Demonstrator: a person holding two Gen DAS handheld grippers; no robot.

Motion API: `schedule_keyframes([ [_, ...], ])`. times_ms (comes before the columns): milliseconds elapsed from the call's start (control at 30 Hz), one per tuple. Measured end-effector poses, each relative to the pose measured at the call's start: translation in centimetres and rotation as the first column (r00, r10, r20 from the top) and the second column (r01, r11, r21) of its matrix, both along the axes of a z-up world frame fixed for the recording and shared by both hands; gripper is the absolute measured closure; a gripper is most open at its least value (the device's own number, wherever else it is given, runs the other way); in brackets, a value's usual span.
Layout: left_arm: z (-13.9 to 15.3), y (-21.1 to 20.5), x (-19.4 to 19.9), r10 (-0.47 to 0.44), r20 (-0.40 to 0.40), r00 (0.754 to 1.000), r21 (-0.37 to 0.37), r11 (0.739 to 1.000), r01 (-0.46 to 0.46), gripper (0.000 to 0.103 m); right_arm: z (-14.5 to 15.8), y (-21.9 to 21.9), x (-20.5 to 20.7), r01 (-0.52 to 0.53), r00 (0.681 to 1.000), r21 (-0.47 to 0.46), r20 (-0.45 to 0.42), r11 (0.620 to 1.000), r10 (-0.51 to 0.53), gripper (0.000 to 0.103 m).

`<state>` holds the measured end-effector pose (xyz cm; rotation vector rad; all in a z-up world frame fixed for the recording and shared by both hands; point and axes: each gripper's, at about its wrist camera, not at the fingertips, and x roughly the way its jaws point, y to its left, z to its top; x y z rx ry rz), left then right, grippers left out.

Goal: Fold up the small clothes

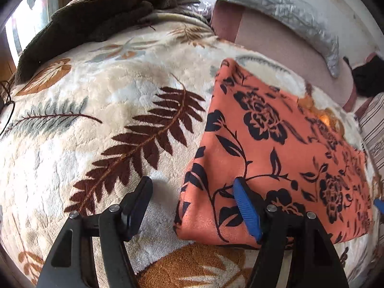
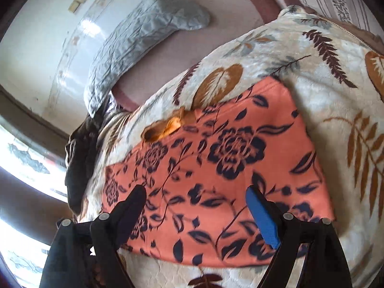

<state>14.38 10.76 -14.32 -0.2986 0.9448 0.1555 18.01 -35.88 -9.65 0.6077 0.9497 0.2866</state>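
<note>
Already part-folded, the orange garment awaited its next fold.
Nearest, the left gripper (image 1: 192,187) stood with jaws wide and empty astride the near left corner of the orange flowered garment (image 1: 276,144), one finger over the cloth, the other over the leaf-print blanket (image 1: 84,132). The right gripper (image 2: 195,200) hung likewise wide and empty over the near edge. The garment lay flat as a rough rectangle on the blanket, apparently folded at least once. Next, I judged, each gripper needed to pinch a near corner and carry it to the far edge. Beyond lay a brown throw (image 1: 96,12) and a grey pillow (image 1: 276,7).
</note>
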Motion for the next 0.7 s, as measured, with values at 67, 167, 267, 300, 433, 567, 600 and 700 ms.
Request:
schedule_keyframes([
  [67, 1.6, 0.3, -1.5, 0.006, 0.084, 0.996, 0.036, 0.999, -0.009, 0.032, 0.7, 2.8, -0.9, -0.076, 0.997, -0.010, -0.011, 0.997, 0.076, 0.016],
  [167, 1.7, 0.9, -2.1, 0.017, 0.088, 0.996, 0.069, 0.997, -0.023, 0.032, 2.9, 7.7, -1.0, -0.197, 0.980, 0.004, 0.025, 0.980, 0.197, 0.016],
  [267, -0.7, 1.7, -1.2, 0.018, -0.033, 0.999, 0.037, 0.999, -0.016, 0.032, 4.5, 13.6, 1.1, -0.305, 0.952, 0.123, 0.041, 0.944, 0.302, 0.015],
  [300, -0.4, 1.6, -1.4, 0.018, -0.017, 1.000, 0.045, 0.999, -0.018, 0.032, 4.6, 15.8, 2.2, -0.338, 0.940, 0.186, 0.029, 0.922, 0.339, 0.015],
  [433, 0.1, 1.1, -1.4, 0.013, -0.027, 1.000, 0.085, 0.996, -0.011, 0.032, 2.7, 24.1, 7.8, -0.367, 0.912, 0.383, -0.031, 0.848, 0.409, 0.014],
  [567, -0.2, 1.4, -1.0, 0.048, -0.047, 0.998, 0.052, 0.998, -0.045, 0.032, -2.1, 31.7, 13.6, -0.363, 0.870, 0.484, -0.129, 0.796, 0.475, 0.014],
  [600, -0.1, 1.4, -0.9, 0.052, -0.050, 0.997, 0.055, 0.997, -0.049, 0.032, -3.3, 33.1, 15.0, -0.353, 0.868, 0.481, -0.152, 0.802, 0.473, 0.014],
  [700, -0.1, 1.1, -0.9, 0.056, -0.047, 0.997, 0.060, 0.997, -0.053, 0.032, -6.4, 35.0, 19.2, -0.300, 0.887, 0.406, -0.215, 0.864, 0.409, 0.014],
])
